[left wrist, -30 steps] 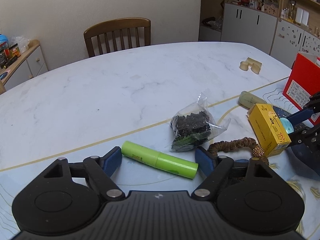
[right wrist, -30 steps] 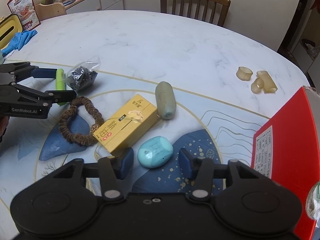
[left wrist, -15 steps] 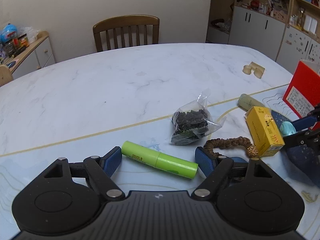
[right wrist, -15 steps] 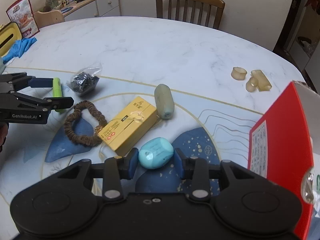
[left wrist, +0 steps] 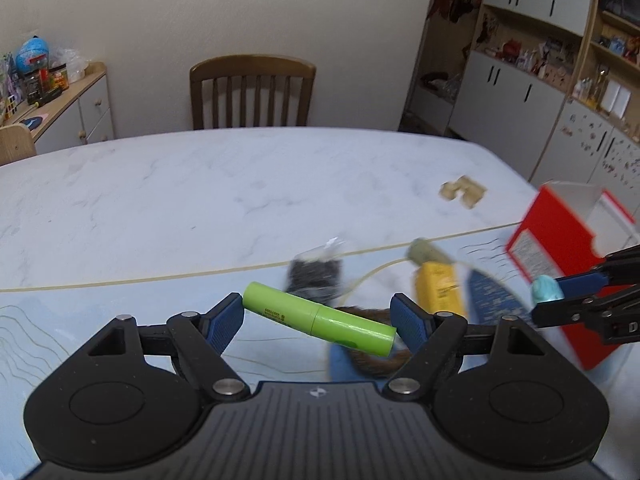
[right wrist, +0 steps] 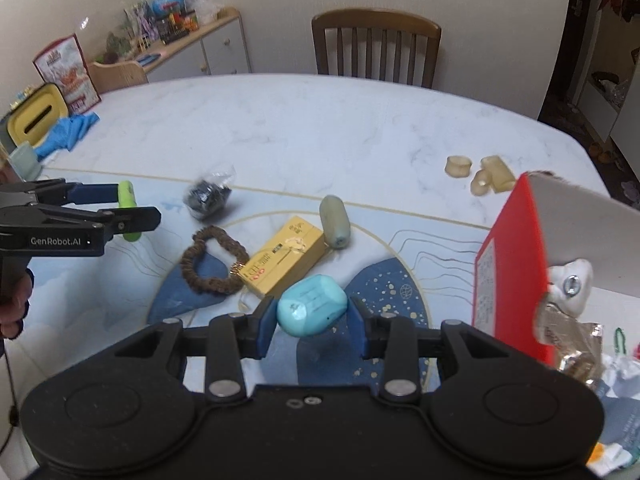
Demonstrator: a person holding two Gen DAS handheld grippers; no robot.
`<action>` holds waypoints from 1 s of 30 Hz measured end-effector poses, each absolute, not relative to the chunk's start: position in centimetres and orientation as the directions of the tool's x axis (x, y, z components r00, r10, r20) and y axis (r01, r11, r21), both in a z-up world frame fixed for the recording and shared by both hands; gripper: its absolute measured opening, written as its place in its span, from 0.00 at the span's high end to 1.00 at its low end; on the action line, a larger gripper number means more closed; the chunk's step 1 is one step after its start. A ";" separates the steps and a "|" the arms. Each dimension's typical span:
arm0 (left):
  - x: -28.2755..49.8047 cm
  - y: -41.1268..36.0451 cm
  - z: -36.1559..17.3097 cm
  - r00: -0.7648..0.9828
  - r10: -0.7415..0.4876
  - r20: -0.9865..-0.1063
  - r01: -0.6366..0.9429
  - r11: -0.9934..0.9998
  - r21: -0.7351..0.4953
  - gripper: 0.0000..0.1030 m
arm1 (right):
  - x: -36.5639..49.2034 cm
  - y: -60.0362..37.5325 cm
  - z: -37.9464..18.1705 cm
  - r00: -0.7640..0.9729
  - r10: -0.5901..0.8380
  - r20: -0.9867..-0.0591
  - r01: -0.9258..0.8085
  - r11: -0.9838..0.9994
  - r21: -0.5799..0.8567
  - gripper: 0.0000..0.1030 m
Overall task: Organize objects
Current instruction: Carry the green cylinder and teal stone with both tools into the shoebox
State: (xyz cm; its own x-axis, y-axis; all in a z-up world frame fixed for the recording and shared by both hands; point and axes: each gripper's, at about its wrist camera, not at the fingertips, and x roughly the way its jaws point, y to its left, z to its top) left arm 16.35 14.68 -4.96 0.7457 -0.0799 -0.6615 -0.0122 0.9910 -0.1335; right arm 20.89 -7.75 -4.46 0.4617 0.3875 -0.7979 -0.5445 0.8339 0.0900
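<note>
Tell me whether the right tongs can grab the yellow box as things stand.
Probably not: the right tongs are shut on the turquoise case, so they are occupied, though the yellow box lies unobstructed just ahead.

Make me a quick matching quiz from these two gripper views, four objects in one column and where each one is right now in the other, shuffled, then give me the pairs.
Objects:
1. green tube
2. turquoise gem-shaped object
3. yellow box
4. beaded bracelet

Places:
A. lying on the table beside the grey-green capsule
B. between the left gripper jaws
C. lying on the table by the left end of the yellow box
D. between the right gripper jaws

Pairs: 1-B, 2-D, 3-A, 4-C
</note>
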 end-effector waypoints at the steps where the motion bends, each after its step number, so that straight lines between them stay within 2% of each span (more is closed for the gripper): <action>1: 16.1 14.2 -4.4 0.748 -0.083 -0.658 -0.008 0.991 -0.134 0.22 | 20.6 -8.0 -4.1 0.465 0.390 -0.795 -0.545 0.834 0.090 0.64; 14: 14.8 6.7 0.8 0.750 -0.130 -0.649 0.044 0.988 -0.147 0.22 | 18.1 -13.5 0.2 0.517 0.432 -0.739 -0.543 0.833 0.107 0.64; 30: 16.8 -6.0 2.2 0.731 -0.177 -0.659 0.150 0.984 -0.099 0.22 | 18.7 -24.5 2.3 0.586 0.416 -0.695 -0.498 0.862 0.096 0.64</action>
State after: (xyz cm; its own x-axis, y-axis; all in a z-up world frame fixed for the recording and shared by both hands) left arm 16.85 -5.97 2.20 0.7309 -0.1774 -0.6591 0.1499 0.9838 -0.0985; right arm 18.67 -24.52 2.28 0.5865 0.4162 -0.6949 -0.4979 0.8619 0.0960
